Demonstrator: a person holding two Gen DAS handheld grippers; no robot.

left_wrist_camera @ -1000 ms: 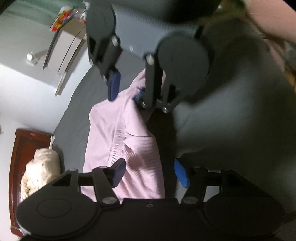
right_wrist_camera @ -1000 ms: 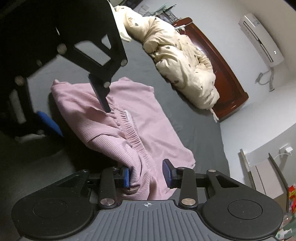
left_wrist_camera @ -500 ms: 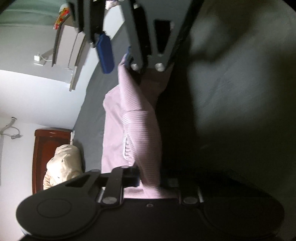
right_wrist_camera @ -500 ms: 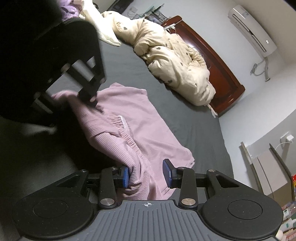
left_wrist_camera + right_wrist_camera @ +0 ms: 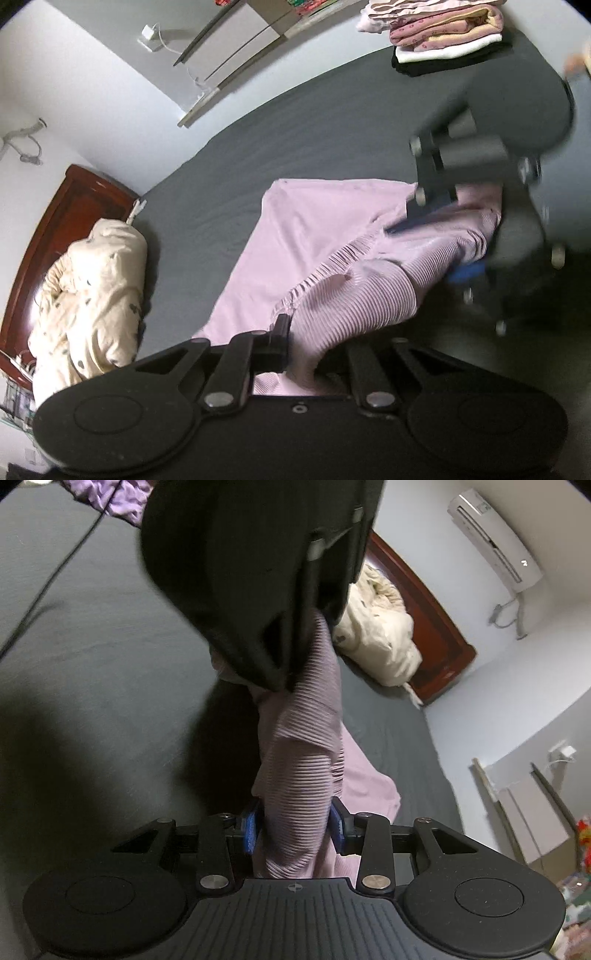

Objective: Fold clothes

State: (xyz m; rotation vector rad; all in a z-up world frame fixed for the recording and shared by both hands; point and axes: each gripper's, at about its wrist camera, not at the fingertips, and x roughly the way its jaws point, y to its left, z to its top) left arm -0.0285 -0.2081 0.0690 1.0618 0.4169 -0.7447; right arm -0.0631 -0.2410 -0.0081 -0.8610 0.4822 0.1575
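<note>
Folded clothes (image 5: 447,33) appear only leftward; air conditioner (image 5: 495,541) only rightward.

left tool (image 5: 317,350) clamped shut, right tool (image 5: 295,829) pinching closed

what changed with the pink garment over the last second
The left gripper closed on the pink garment's ribbed edge, which it only straddled before. Both grippers lifted that edge off the grey bed. The right gripper kept its grip; the far half stayed flat.

garment (image 5: 314,236) on bed (image 5: 295,140) | quilt (image 5: 88,295) by headboard (image 5: 55,229) | clothes stack (image 5: 443,29) at far edge
</note>
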